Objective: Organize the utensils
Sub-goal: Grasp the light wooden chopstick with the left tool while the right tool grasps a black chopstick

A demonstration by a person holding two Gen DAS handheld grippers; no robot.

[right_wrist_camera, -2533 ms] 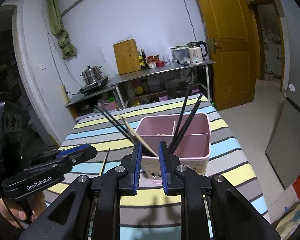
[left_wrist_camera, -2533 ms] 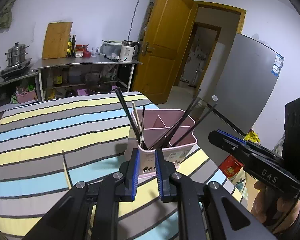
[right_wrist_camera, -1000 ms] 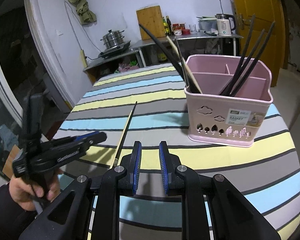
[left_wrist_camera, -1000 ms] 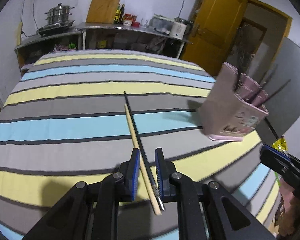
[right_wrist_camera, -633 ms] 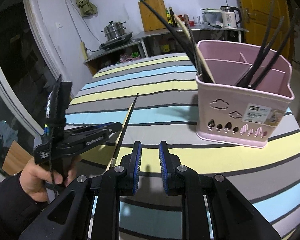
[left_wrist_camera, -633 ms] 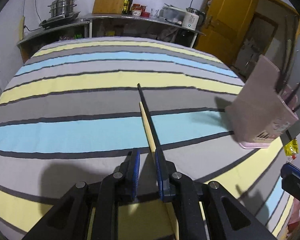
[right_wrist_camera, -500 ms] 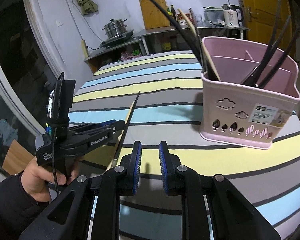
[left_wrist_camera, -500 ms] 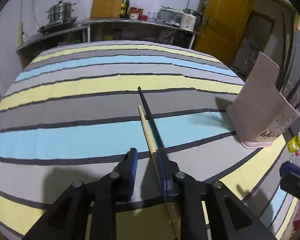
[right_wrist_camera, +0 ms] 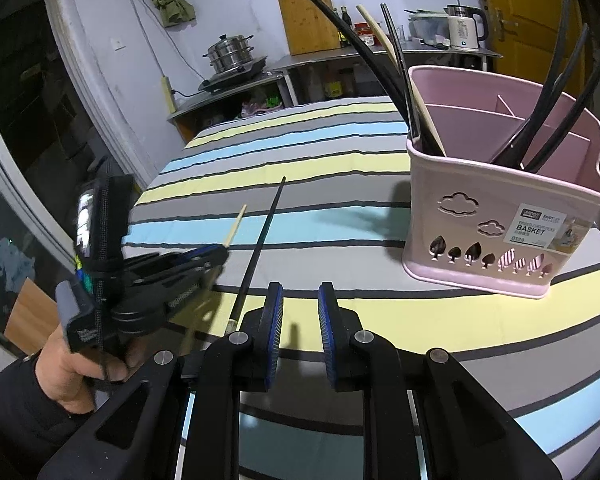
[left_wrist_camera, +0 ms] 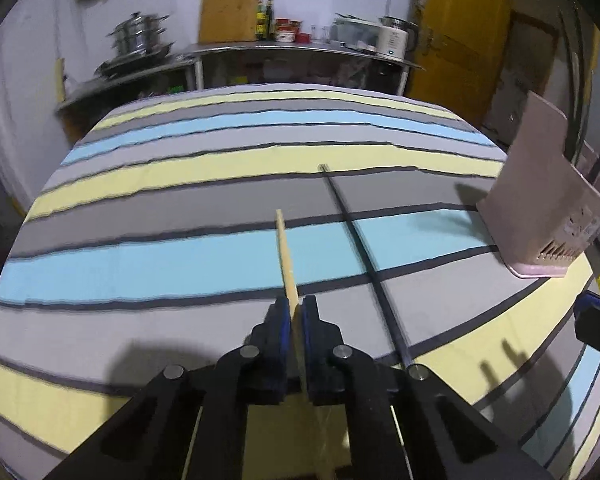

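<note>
Left tool (left_wrist_camera: 296, 322) clamped on wooden chopstick (left_wrist_camera: 285, 252), long axis toward 12 o'clock, tip raised off striped desk (left_wrist_camera: 140, 264). Black chopstick (left_wrist_camera: 360, 248) flat at 1 o'clock, untouched. Right tool (right_wrist_camera: 299, 334) apart, empty. Only right view shows pink basket (right_wrist_camera: 500, 248) compartments, chopsticks upright inside

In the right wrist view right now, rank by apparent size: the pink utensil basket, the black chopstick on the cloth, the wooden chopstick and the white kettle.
1. pink utensil basket
2. black chopstick, longest, though thin
3. white kettle and wooden chopstick: unsure. The kettle stands far back, and the chopstick is mostly hidden by the left gripper.
</note>
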